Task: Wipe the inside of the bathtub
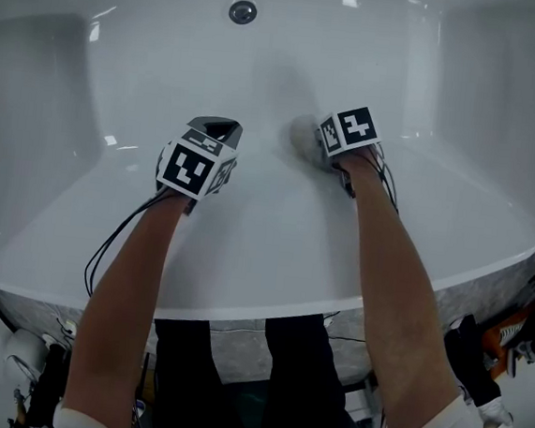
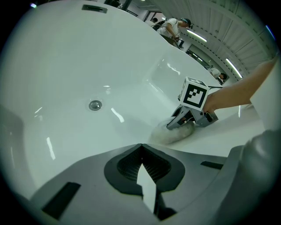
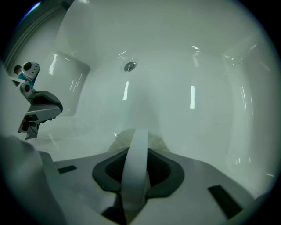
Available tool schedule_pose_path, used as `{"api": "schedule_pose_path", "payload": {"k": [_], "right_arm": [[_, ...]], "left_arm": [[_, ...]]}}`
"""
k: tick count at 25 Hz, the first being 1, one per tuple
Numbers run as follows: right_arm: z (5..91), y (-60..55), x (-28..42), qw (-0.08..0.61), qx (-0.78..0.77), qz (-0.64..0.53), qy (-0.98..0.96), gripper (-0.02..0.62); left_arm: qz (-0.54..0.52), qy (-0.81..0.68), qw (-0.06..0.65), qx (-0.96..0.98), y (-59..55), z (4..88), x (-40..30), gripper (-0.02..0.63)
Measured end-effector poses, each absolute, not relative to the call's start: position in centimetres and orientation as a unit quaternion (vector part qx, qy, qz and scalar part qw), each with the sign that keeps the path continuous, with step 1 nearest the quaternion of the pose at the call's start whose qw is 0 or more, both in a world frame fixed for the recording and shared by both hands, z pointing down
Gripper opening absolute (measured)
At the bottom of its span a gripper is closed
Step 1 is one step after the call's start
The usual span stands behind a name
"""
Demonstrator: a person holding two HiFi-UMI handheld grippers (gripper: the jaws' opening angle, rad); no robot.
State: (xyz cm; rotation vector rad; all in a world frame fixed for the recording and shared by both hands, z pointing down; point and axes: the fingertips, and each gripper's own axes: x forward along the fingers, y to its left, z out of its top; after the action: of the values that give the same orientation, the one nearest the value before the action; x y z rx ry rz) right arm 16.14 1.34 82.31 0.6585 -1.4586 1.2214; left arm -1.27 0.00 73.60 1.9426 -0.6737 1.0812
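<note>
The glossy white oval bathtub [image 1: 92, 79] lies crosswise ahead of both jaws, under ceiling strip lights [image 2: 198, 38]. The right gripper's [image 1: 317, 153] jaws pinch a pale fluffy pad [image 1: 300, 136]. The left gripper's [image 1: 219, 127] jaws are closed and empty.

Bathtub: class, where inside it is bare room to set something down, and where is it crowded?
Bare: the bathtub floor round the drain, the left slope beyond the left gripper, and the right side past the right gripper. Crowded: the near middle, where both grippers and the wiping pad sit.

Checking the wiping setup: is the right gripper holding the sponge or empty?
Holding it: the right gripper is shut on the white strap of the sponge, which lies against the bathtub.
</note>
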Motion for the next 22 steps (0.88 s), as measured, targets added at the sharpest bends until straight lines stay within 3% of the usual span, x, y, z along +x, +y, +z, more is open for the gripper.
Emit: {"api": "schedule_pose_path", "payload": {"k": [22], "right_arm": [[82.8,0.0,38.0,0.571,0.309,0.488,-0.584,0.094]], "left_arm": [[0.407,-0.217,0.398,0.793,0.0,74.8,17.1,0.006]]}}
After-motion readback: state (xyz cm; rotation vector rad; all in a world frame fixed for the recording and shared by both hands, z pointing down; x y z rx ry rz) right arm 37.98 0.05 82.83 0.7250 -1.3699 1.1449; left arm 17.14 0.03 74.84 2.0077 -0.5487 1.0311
